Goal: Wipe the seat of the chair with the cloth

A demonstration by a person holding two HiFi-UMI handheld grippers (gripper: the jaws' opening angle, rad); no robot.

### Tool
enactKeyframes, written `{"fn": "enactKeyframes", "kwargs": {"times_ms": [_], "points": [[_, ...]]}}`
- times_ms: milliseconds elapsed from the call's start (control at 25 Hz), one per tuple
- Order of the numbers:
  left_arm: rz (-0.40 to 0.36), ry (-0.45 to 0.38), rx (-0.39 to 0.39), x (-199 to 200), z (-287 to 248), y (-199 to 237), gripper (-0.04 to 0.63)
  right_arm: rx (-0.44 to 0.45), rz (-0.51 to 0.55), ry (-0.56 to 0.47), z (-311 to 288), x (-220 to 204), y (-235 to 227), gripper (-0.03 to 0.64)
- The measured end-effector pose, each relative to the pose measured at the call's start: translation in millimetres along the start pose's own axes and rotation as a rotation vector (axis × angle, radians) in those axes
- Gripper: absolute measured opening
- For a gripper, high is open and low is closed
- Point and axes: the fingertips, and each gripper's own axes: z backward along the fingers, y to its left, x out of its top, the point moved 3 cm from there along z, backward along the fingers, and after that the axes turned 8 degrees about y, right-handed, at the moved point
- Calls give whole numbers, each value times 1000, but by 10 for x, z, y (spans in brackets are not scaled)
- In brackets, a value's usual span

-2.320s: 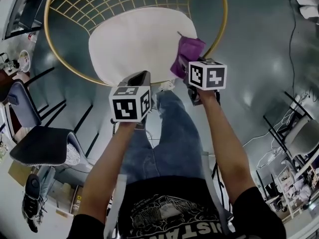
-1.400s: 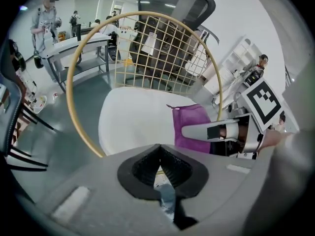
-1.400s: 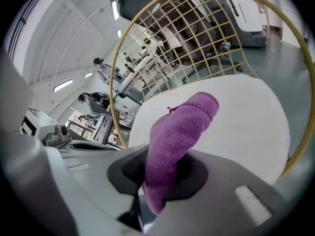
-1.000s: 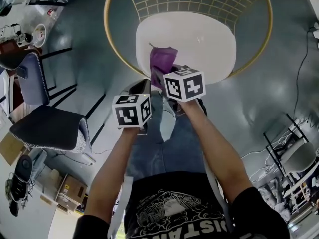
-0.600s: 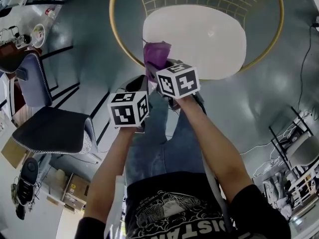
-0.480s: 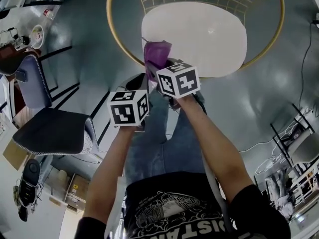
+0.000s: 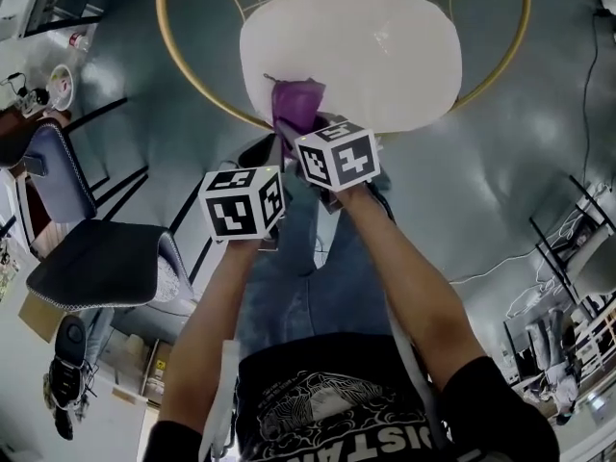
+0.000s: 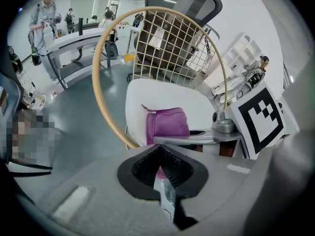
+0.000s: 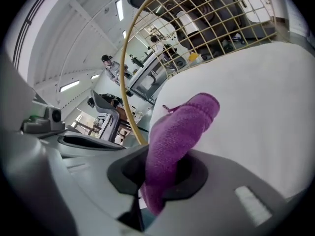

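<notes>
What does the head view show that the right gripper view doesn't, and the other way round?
Head view only: the left gripper, both forearms, the black office chair on the floor. Right gripper view only: the right gripper with jaws clamped on the purple cloth, and people at desks behind. Both: the cloth over the white seat, inside the gold ring frame.

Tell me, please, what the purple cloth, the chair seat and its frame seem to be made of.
Cloth: soft fuzzy fabric, matte, likely microfibre or terry.
Seat: white, smooth, slight sheen; plastic or padded vinyl, unclear.
Frame: gold-coloured rods and grid, probably metal.
</notes>
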Motion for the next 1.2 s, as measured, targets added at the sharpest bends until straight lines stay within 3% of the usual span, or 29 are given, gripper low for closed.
{"fn": "enactKeyframes", "kwargs": {"times_ms": [1200], "points": [[-93, 76, -32, 82, -643, -1183, 0, -157, -46, 22, 1089, -469, -1310, 61]]}}
